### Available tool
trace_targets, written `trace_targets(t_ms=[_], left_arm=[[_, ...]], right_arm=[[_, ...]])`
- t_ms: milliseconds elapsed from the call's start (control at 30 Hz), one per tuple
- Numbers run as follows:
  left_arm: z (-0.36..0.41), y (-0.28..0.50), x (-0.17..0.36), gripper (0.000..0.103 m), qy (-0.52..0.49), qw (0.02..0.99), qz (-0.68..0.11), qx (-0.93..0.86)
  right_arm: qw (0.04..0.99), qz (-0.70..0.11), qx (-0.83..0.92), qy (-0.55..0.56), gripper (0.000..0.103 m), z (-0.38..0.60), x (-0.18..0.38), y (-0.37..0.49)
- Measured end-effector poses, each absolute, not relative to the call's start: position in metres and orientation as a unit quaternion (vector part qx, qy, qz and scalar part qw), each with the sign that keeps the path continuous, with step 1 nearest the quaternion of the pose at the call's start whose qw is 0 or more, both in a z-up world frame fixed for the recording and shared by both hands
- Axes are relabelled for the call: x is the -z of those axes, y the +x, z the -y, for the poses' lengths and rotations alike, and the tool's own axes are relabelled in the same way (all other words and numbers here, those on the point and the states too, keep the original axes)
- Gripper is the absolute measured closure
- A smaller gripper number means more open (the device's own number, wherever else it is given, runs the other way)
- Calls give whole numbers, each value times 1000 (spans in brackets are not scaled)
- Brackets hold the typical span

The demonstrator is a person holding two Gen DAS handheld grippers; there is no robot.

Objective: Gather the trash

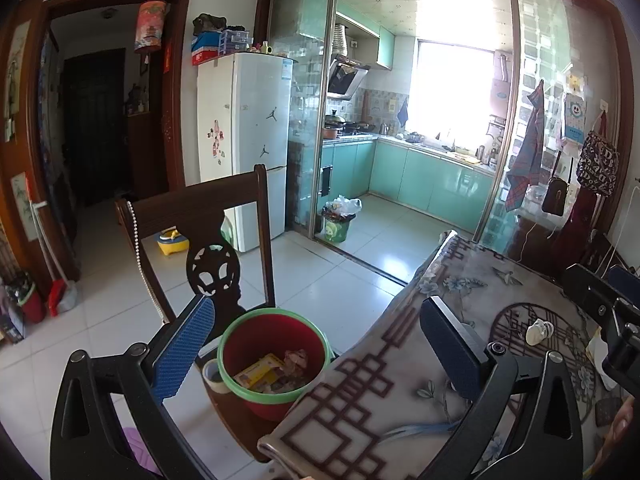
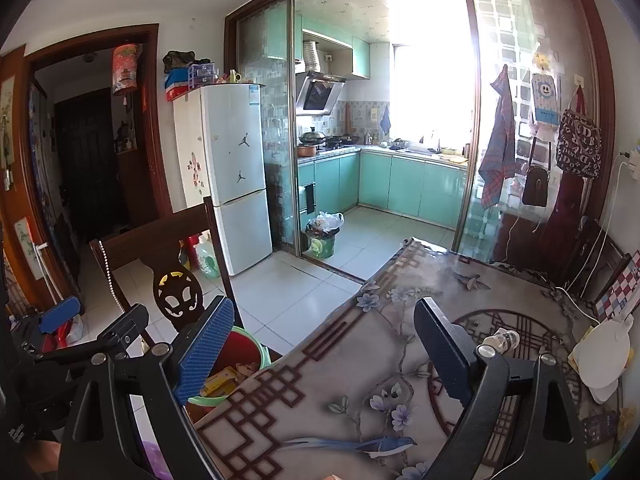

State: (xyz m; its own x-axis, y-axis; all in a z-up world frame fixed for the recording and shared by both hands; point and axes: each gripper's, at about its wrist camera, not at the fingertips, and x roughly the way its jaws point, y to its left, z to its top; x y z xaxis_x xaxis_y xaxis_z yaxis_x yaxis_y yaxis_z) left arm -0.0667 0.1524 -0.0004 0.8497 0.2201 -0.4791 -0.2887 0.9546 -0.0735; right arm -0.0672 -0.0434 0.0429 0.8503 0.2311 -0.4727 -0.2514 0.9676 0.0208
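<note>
A red bin with a green rim [image 1: 276,356] stands on the seat of a dark wooden chair [image 1: 200,216] beside the table; it holds yellow packaging and crumpled paper. It also shows in the right wrist view [image 2: 248,346]. A small crumpled white piece [image 1: 538,331] lies on the table's round pattern, also in the right wrist view [image 2: 505,339]. My left gripper [image 1: 320,354] is open and empty, spanning the bin and the table edge. My right gripper [image 2: 324,354] is open and empty above the table edge.
The table [image 2: 400,320] has a patterned floral cloth. A roll of tape [image 1: 213,374] lies beside the bin on the seat. White items [image 2: 600,356] sit at the table's right edge. A fridge [image 1: 244,140] and a full kitchen bin [image 1: 340,220] stand beyond.
</note>
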Motion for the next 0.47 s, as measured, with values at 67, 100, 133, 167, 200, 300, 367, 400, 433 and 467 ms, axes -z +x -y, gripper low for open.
trace_targets(t_ms=[67, 100, 133, 167, 200, 300, 367, 400, 433, 467], left_arm=[[-153, -65, 2, 0, -71, 959, -241, -133], [-153, -64, 3, 0, -71, 958, -242, -134], [-153, -63, 3, 0, -71, 958, -244, -134], [-152, -61, 4, 0, -70, 958, -245, -134], [-152, -60, 5, 0, -70, 957, -246, -134], [-149, -57, 6, 0, -68, 957, -249, -130], [-144, -56, 6, 0, -60, 961, -246, -114], [-139, -54, 7, 0, -49, 961, -250, -111], [-134, -52, 7, 0, -38, 961, -252, -109], [-129, -51, 9, 0, -30, 962, -252, -104]], right_arm=[[961, -244, -126, -20, 11, 43, -41, -64], [961, -245, -125, -19, 11, 44, -41, -62], [961, -245, -126, -19, 11, 44, -41, -62], [961, -245, -126, -19, 11, 44, -40, -60], [961, -245, -125, -19, 11, 44, -40, -60], [960, -248, -126, -17, 11, 46, -37, -54], [960, -250, -128, -12, 11, 49, -34, -52], [960, -251, -124, -6, 11, 52, -33, -51], [960, -252, -124, -3, 11, 54, -31, -49], [960, -253, -124, -1, 11, 58, -29, -48]])
